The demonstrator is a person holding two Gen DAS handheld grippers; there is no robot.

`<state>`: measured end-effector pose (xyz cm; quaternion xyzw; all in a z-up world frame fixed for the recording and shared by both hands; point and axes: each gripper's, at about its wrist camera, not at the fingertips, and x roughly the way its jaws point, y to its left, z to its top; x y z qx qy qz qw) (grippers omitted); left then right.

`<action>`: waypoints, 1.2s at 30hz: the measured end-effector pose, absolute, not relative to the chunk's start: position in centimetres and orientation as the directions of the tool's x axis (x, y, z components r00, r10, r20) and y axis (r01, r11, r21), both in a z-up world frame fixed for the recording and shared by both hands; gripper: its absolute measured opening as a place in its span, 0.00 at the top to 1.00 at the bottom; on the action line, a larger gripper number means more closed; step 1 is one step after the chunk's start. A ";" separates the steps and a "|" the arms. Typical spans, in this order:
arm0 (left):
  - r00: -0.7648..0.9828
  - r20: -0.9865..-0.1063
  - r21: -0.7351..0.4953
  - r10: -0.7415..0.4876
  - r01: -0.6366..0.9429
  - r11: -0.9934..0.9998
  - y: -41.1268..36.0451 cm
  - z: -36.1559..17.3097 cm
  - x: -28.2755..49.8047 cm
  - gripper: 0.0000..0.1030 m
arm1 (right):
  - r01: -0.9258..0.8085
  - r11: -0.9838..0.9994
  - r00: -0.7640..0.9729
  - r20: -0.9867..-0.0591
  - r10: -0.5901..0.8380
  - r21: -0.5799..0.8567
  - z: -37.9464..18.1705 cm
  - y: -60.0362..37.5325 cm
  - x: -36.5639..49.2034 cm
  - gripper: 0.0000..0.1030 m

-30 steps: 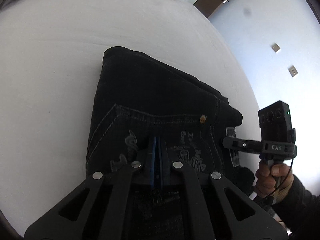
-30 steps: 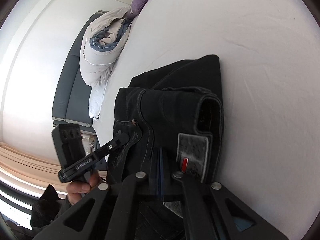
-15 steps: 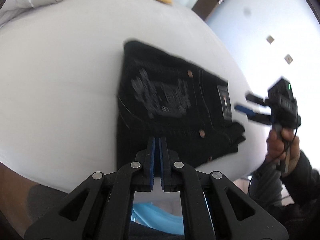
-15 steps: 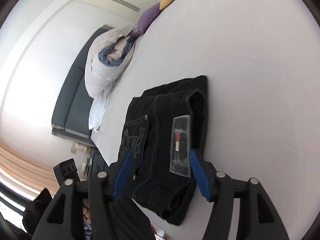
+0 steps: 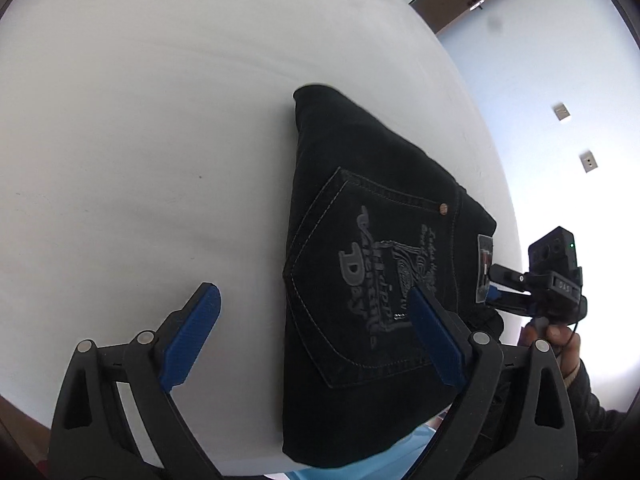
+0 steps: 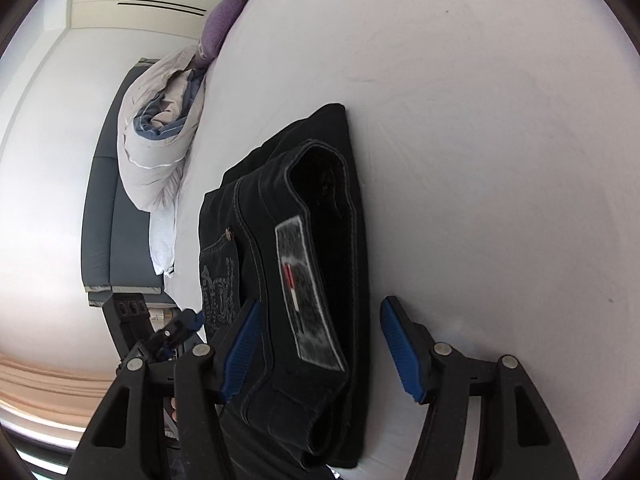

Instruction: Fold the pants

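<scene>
Black folded pants [image 5: 372, 280] on white bed [image 5: 140, 160], duvet [image 6: 156, 128] nearby

The black pants [image 5: 372, 280] lie folded into a compact stack flat on the white bed [image 5: 140, 160] near its edge, back pocket with grey printed lettering facing up, waistband with its grey patch showing at one end.
</scene>
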<state>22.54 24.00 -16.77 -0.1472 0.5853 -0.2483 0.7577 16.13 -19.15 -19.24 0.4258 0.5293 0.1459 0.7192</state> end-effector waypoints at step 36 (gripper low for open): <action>0.387 -0.801 -0.287 -0.458 0.424 0.859 5.8 -5.9 29.0 0.81 | -0.021 0.835 0.615 -0.652 0.444 0.550 -6.7 -24.0 22.6 0.83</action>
